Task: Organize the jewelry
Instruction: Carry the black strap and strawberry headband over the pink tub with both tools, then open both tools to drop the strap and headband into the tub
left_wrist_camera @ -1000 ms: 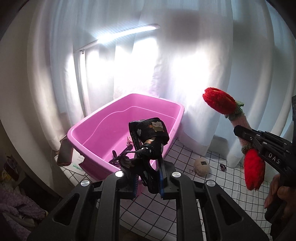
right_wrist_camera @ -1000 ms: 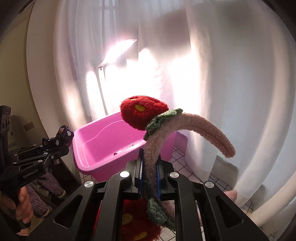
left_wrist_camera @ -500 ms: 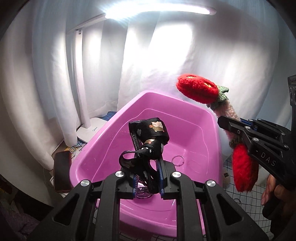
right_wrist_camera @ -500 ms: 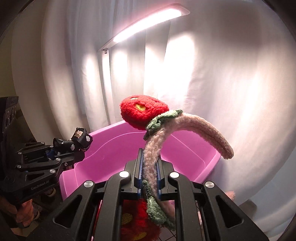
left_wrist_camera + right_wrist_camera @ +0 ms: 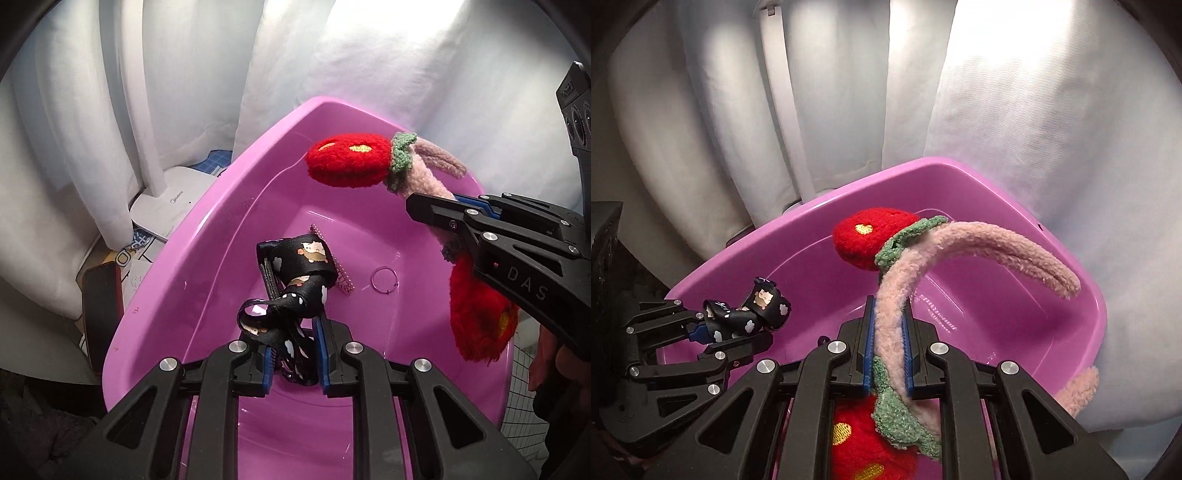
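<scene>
Over the pink tub (image 5: 221, 206) my left gripper (image 5: 295, 354) is shut on a black bow hair clip (image 5: 295, 273) printed with small animals and clouds. In the right wrist view that left gripper (image 5: 738, 332) and its black bow hair clip (image 5: 753, 310) hang over the tub's near left wall. My right gripper (image 5: 888, 343) is shut on the fuzzy pink band of a strawberry headband (image 5: 942, 254), with one red strawberry (image 5: 868, 236) above the tub (image 5: 1071, 306) and another below the jaws. The left wrist view shows the right gripper (image 5: 454, 206) and headband (image 5: 351, 158) above the tub's right side.
On the tub floor lie a thin ring (image 5: 384, 280) and a beaded strip (image 5: 341, 277). White curtains (image 5: 1015, 129) hang behind the tub. A white lamp base (image 5: 173, 199) and a dark phone (image 5: 99, 295) sit left of it. A hand (image 5: 554, 365) holds the right gripper.
Both grippers have travelled from beside the tub to above it and tipped downward, each keeping its grip. The tub now fills the lower view.
</scene>
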Demonstrator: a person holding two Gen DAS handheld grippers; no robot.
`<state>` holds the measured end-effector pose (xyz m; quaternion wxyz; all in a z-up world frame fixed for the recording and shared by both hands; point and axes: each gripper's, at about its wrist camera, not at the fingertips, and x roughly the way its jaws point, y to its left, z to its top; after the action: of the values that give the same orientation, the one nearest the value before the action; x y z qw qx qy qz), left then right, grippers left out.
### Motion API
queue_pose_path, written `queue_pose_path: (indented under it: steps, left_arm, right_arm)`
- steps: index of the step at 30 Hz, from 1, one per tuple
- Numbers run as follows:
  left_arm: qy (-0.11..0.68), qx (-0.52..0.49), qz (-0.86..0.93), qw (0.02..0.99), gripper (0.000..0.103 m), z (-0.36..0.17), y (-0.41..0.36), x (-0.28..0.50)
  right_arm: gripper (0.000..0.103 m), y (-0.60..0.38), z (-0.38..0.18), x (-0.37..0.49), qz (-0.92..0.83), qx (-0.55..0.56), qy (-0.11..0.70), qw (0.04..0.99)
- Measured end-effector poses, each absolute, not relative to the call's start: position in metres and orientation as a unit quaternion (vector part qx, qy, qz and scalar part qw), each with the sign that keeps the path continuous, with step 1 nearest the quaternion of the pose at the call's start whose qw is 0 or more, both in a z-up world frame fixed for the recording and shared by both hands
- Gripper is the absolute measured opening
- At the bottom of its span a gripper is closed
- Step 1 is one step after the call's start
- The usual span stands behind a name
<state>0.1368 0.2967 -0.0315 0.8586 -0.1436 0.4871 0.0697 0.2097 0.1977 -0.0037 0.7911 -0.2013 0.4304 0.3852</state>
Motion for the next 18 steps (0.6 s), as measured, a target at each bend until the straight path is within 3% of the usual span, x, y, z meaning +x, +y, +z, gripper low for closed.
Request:
queue_pose_path:
  steps: [6,8,10,13,18]
  left_arm:
    - [0.510,-0.141,0.075,0.845,0.020,-0.040,0.296,0.144]
    - [0.515,-0.142,0.078,0.842,0.027,-0.041,0.297,0.144]
    - [0.514,-0.140,0.082,0.842,0.050,-0.039,0.297,0.142]
    - [0.512,-0.127,0.071,0.847,0.065,-0.036,0.290,0.140]
    - [0.502,-0.109,0.080,0.854,0.072,-0.027,0.282,0.136]
  right_arm:
    - [0.013,0.210,-0.018,0.217,0.378,-0.220,0.454,0.776]
    - [0.026,0.215,-0.021,0.218,0.374,-0.226,0.458,0.774]
    - [0.053,0.215,-0.020,0.219,0.372,-0.231,0.454,0.776]
    - [0.055,0.214,-0.015,0.220,0.368,-0.236,0.445,0.782]
    - [0.055,0.205,-0.004,0.227,0.359,-0.227,0.438,0.793]
